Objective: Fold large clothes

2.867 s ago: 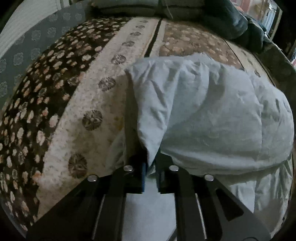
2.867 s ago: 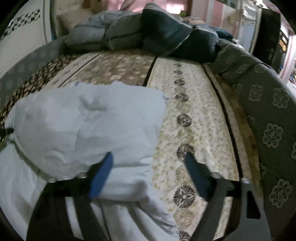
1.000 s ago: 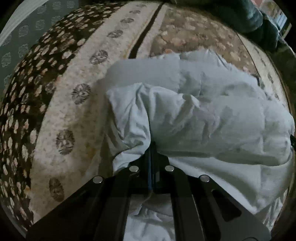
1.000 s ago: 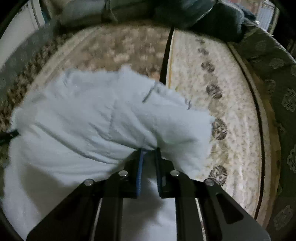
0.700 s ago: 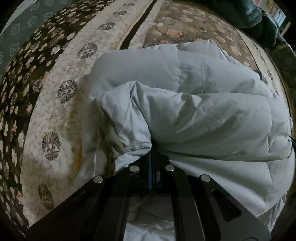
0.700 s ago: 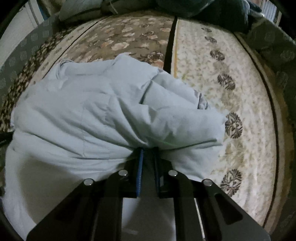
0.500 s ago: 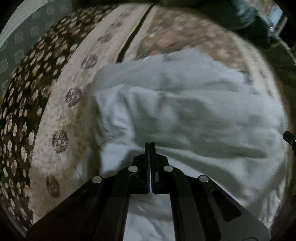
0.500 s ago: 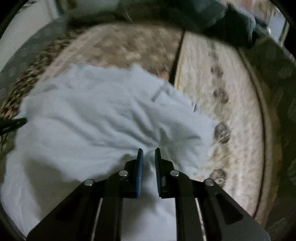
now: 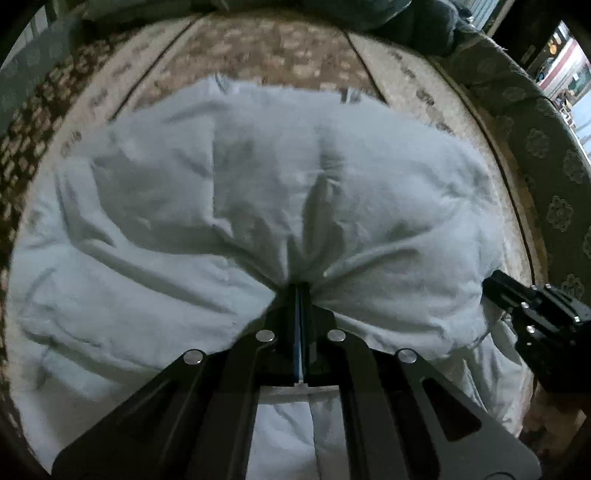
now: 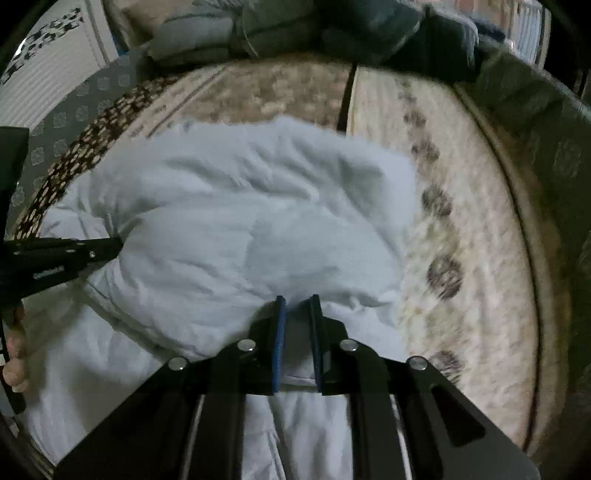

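Observation:
A pale blue-white padded garment (image 9: 258,192) lies bunched on the patterned bed cover (image 9: 280,48). In the left wrist view my left gripper (image 9: 300,291) is shut, and a gathered fold of the garment fans out from its tips. My right gripper (image 10: 297,301) holds a thick fold of the same garment (image 10: 236,221) between its blue pads (image 10: 280,332). Each gripper shows in the other's view: the right gripper (image 9: 496,284) at the garment's right edge, the left gripper (image 10: 110,245) at its left edge. The lower layer of cloth under the fold is mostly hidden.
Dark folded clothes and cushions (image 10: 332,29) are piled at the far end of the bed. A green patterned padded side (image 9: 546,147) borders the right. A person's fingers (image 10: 14,354) show at the left edge. Bare bed cover (image 10: 461,221) lies right of the garment.
Both grippers have carried the held fold across the garment. The left view now looks over the middle of the garment instead of its left edge, and the right gripper has come into it.

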### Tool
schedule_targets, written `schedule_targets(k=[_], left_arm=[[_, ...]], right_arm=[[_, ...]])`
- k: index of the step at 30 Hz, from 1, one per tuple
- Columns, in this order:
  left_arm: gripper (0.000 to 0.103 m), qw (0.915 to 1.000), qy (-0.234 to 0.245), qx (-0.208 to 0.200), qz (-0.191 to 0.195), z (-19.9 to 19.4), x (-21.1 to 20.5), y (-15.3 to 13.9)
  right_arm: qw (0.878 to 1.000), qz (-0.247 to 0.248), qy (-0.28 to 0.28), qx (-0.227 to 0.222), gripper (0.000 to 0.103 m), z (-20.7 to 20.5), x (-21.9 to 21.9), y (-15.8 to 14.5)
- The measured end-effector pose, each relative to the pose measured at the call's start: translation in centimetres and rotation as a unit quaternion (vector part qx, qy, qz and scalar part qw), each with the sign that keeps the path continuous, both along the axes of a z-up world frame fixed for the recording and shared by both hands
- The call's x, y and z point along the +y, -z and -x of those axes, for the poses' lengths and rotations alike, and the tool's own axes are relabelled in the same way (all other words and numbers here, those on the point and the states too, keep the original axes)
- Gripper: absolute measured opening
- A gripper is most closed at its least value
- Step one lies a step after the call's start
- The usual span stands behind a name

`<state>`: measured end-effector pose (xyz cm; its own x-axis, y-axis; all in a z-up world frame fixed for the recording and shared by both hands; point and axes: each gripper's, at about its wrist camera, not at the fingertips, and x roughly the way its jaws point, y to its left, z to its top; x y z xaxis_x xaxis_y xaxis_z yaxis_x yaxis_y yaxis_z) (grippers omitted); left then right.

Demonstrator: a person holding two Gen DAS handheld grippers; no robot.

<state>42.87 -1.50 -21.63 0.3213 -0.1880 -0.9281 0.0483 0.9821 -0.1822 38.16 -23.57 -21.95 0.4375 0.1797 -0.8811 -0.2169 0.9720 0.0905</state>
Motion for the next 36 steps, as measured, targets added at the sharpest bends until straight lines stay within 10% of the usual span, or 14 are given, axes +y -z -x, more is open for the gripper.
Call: schedule_targets(k=[13, 21, 24, 32, 36], left_arm=[[0.003, 0.9991, 0.011, -0.004, -0.042, -1.4, -0.8, 3.0], [0.002, 0.9978, -0.022, -0.052, -0.033, 2.8, 3.2, -2.6], [0.002, 0.9911, -0.069, -0.078, -0.084, 3.8, 8.0, -4.2], [0.003, 0.9858, -0.166, -0.013, -0.025, 2.2, 18.1, 1.6], [0.003, 0.9861, -0.127, -0.022, -0.104, 2.0, 15.3, 3.0]], right_arm=[[0.999, 0.02, -0.016, 0.02, 0.01, -3.6, 1.4, 5.4], [1.0, 0.002, -0.013, -0.013, 0.011, -2.0, 0.3, 1.7], [0.998, -0.001, 0.004, -0.059, 0.014, -1.3, -0.6, -0.8], [0.999, 0.015, 0.025, -0.02, 0.014, -5.4, -1.7, 3.2], [1.0, 0.016, 0.022, -0.015, 0.014, -5.6, -1.5, 4.3]])
